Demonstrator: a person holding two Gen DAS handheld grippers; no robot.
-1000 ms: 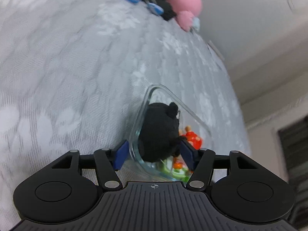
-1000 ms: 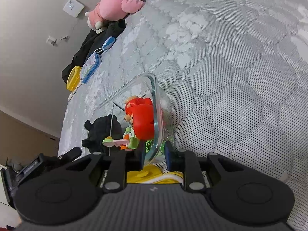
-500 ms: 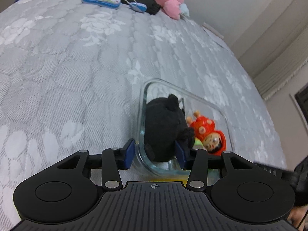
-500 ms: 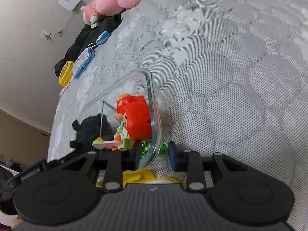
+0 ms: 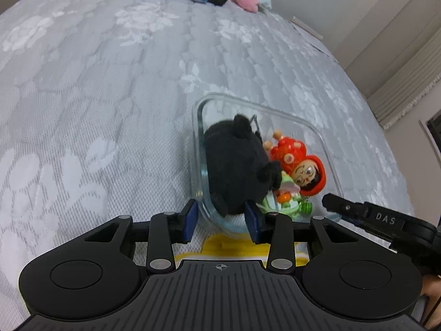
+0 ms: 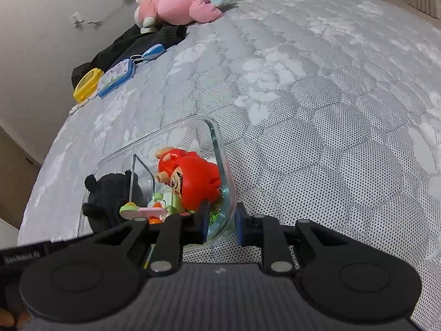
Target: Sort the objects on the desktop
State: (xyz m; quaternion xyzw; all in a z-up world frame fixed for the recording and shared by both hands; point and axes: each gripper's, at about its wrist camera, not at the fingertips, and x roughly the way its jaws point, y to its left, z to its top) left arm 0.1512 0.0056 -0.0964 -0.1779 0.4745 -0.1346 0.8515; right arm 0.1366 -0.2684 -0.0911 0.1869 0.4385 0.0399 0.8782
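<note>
A clear glass container (image 5: 308, 127) (image 6: 220, 151) sits on the grey patterned mattress. It holds a black plush toy (image 5: 234, 165) (image 6: 110, 195), a red-hooded doll (image 5: 300, 165) (image 6: 193, 182) and a small green and pink toy (image 5: 286, 201) (image 6: 143, 209). My left gripper (image 5: 222, 222) straddles the container's near left wall, one pad outside and one inside by the black plush, with a gap. My right gripper (image 6: 222, 224) straddles the near right wall, its pads close to the glass. The right gripper also shows at the right of the left wrist view (image 5: 366, 215).
A yellow object (image 5: 220, 248) lies under the container's near edge. At the far end of the mattress lie a pink plush (image 6: 176, 2), black clothing (image 6: 132, 47), a blue-rimmed tin (image 6: 117, 78), a yellow round case (image 6: 86, 84) and a blue key fob (image 6: 151, 52).
The container went from tilted to level on the mattress. My left gripper's pads have closed in around its wall. My right gripper's pads stand a little wider apart than one second ago.
</note>
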